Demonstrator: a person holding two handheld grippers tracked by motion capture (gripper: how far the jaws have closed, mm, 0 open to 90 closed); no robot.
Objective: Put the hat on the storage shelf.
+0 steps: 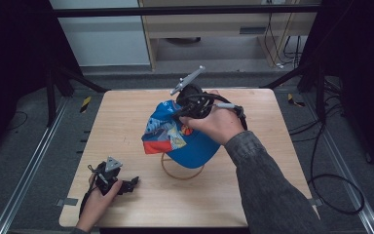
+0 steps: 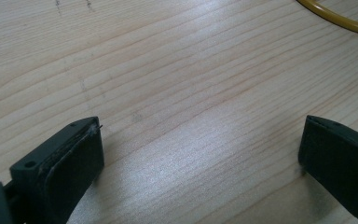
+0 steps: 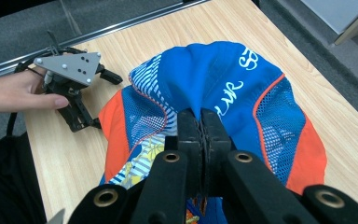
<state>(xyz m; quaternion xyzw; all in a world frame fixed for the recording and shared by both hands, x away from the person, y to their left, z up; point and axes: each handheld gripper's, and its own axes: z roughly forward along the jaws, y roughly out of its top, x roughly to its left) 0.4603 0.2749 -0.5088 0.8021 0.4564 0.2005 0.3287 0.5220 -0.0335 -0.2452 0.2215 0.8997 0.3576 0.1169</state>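
A blue and orange cap with mesh panels hangs above the wooden table. My right gripper is shut on a fold of fabric at its crown. In the right gripper view the two jaws press together on the blue cloth of the cap. Under the cap a yellow ring lies on the table, partly hidden by it. My left gripper rests on the table at the front left, held by a hand. It is open, with bare wood between its jaws in the left gripper view, where an arc of the ring shows.
Metal rails run along both sides of the table. Dark stand legs rise at the back corners. Cables loop on the floor at the right. A wooden cabinet stands behind the table.
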